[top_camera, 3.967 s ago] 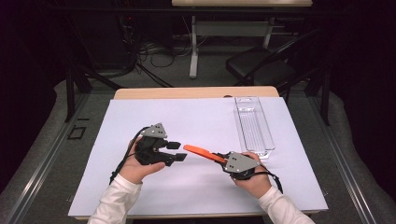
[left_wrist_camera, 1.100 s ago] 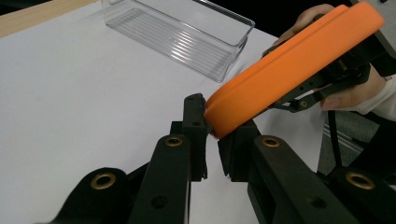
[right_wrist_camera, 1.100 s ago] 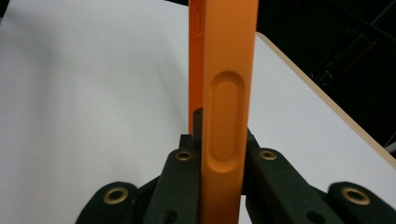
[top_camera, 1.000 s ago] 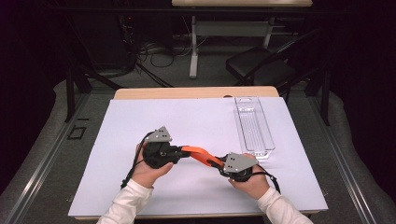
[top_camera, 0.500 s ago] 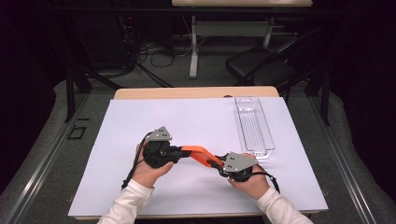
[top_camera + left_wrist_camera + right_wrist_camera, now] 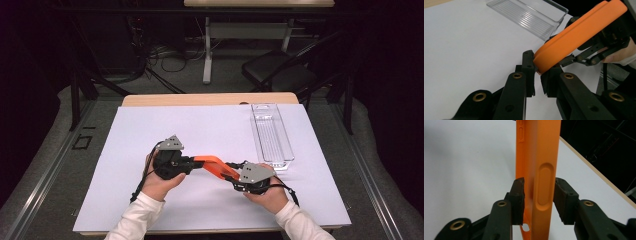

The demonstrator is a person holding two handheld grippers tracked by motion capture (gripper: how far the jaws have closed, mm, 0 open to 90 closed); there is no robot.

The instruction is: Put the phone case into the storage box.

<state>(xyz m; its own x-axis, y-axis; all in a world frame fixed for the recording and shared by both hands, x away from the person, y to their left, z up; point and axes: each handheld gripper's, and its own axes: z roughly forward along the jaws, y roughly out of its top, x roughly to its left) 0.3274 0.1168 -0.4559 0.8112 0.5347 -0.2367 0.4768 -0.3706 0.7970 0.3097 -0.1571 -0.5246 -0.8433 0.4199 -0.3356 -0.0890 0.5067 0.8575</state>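
Left hand-held gripper (image 6: pixel 192 164) clamped tight, pointing right, held low in the left hand (image 6: pixel 160 182). Right hand-held gripper (image 6: pixel 231 173) pointing left toward it, jaws just now parting, pads standing slightly apart; white-sleeved forearms entering from below.

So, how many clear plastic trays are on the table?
1. The clear tray lies on the white sheet at the far right side of the table, beyond the right claw. It also shows in the left gripper view. I see no other.

Clear plastic tray (image 6: pixel 272 135), white table cover (image 6: pixel 150 135), black chair (image 6: pixel 280 72)
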